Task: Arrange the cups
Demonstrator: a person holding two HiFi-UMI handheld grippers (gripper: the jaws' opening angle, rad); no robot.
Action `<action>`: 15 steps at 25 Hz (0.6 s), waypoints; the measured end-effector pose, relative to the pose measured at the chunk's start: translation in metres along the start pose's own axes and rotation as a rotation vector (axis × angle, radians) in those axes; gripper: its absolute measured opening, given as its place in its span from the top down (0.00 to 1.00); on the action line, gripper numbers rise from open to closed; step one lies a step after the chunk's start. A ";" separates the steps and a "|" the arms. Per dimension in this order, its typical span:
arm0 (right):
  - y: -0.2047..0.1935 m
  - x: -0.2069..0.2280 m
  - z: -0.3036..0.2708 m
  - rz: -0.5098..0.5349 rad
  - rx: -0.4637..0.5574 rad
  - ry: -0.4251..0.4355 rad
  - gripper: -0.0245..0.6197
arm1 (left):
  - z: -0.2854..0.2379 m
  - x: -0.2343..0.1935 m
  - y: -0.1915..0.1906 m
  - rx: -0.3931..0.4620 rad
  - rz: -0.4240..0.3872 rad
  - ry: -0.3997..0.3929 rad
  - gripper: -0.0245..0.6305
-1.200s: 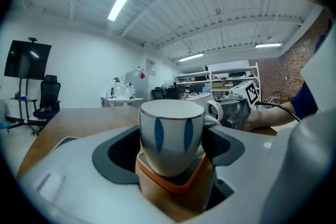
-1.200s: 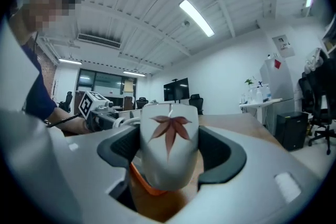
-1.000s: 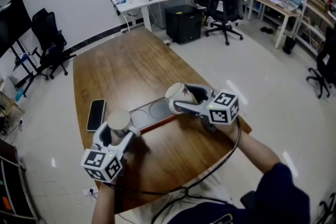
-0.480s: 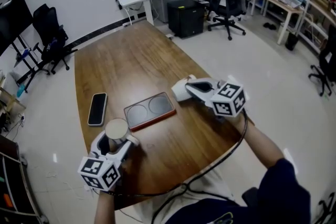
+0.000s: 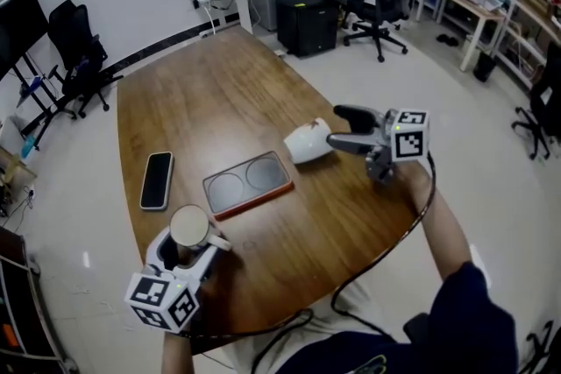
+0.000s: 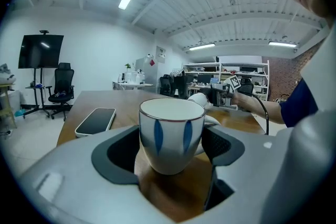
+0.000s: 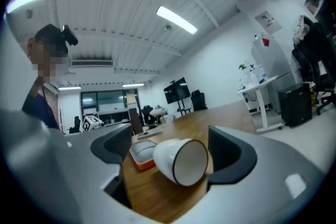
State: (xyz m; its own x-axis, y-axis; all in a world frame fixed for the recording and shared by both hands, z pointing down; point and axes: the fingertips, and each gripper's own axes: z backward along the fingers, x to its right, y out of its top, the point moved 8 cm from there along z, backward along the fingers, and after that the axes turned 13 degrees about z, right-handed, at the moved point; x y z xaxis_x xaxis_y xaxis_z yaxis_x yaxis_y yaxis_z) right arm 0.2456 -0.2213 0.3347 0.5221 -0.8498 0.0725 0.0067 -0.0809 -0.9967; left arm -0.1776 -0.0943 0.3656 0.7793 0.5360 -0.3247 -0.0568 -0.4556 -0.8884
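The blue-striped cup [image 6: 171, 134] and tipped cup [image 5: 308, 141] look glazed and glossy, the table [image 5: 219, 101] polished wood.

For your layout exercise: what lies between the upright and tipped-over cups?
An orange tray, between upright cup and tipped-over cup, shown in the head view.

left claw [image 5: 191, 234] grey | right claw [image 5: 340, 129] grey | marker cubes [image 5: 163, 300] black-white | cable [image 5: 351, 283] black | sleeve [image 5: 465, 320] navy

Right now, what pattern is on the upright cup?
Upright cup: white, blue teardrop strokes; left gripper view shows it best.
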 end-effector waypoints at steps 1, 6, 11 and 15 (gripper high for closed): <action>-0.007 -0.003 -0.002 0.001 -0.040 0.009 0.27 | 0.001 0.000 0.000 -0.004 -0.006 0.003 0.39; -0.016 -0.003 -0.015 -0.009 -0.159 0.044 0.35 | 0.003 0.000 0.002 -0.063 -0.028 0.004 0.39; -0.024 -0.006 -0.031 0.076 -0.357 0.132 0.52 | 0.014 0.005 -0.009 -0.132 -0.042 0.015 0.39; -0.027 -0.015 -0.044 0.157 -0.431 0.215 0.86 | 0.018 0.006 -0.007 -0.093 -0.019 0.008 0.39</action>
State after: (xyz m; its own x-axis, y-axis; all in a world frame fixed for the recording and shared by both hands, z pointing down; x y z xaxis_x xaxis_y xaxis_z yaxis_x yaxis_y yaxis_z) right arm 0.1998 -0.2296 0.3624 0.3006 -0.9534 -0.0259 -0.4339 -0.1125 -0.8939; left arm -0.1832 -0.0750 0.3644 0.7844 0.5400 -0.3053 0.0158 -0.5093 -0.8604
